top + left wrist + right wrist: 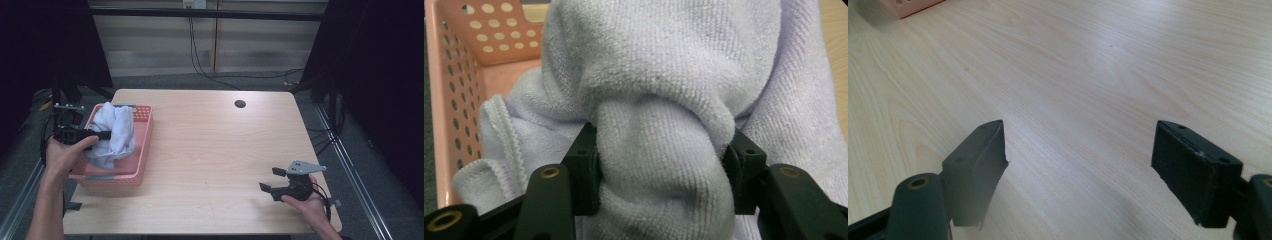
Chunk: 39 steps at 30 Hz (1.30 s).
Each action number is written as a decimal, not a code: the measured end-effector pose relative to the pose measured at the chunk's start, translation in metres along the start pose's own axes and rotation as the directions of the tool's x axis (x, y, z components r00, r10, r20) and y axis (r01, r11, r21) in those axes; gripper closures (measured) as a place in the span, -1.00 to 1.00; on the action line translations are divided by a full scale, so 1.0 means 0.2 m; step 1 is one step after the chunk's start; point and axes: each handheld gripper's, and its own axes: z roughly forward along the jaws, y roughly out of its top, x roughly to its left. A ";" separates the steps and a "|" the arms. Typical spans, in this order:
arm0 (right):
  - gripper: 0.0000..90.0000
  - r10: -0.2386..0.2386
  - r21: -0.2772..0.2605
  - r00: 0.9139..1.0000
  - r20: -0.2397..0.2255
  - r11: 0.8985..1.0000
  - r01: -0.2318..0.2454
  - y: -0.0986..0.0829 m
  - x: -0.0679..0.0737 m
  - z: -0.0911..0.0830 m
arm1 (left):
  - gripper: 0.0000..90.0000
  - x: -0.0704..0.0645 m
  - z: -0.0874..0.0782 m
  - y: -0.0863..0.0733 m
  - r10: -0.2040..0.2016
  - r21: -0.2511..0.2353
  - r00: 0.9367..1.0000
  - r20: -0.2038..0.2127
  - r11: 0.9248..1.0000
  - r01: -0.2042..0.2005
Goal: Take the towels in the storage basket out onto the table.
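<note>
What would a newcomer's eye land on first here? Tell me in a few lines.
First, the pale towel bunched up in the pink basket at the table's left edge, with the left gripper clamped on a thick fold of it. Next, the right gripper near the table's front right corner, its jaws spread wide over bare wood and holding nothing.

left gripper (102, 134): black body, two black blocky jaws, brass-coloured pivot bushings, small screw holes in jaw blocks
right gripper (270, 180): black body, two black jaws with flat rectangular pads, brass-coloured bushing at pivot
plate: grey three-cornered plate (306, 166) on top of right gripper, small holes
cables: black, one trailing from each gripper
arms: bare forearms, no sleeves or gloves in the high view
</note>
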 end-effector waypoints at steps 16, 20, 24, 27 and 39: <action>-0.52 0.000 0.001 1.000 0.000 1.000 0.000 0.00 0.00 0.00 | 0.01 -0.05 -0.09 0.09 0.034 -0.002 0.999 0.037 0.999 -0.034; -0.52 0.001 0.000 1.000 -0.001 1.000 -0.001 0.00 0.00 0.00 | 0.01 -0.07 -0.11 0.11 0.042 -0.021 0.997 0.057 0.999 -0.041; -0.52 0.002 0.000 1.000 0.000 1.000 -0.002 0.00 0.00 0.00 | 0.01 -0.11 -0.13 0.13 0.057 -0.022 0.996 0.064 0.998 -0.056; -0.52 0.002 0.001 1.000 0.002 1.000 -0.002 0.00 0.00 0.00 | 0.01 -0.14 -0.15 0.15 0.074 -0.031 0.995 0.067 0.997 -0.072; -0.52 0.002 0.001 1.000 -0.002 1.000 -0.002 0.00 0.00 0.00 | 0.01 -0.33 -0.14 0.23 0.140 -0.068 0.983 0.121 0.989 -0.133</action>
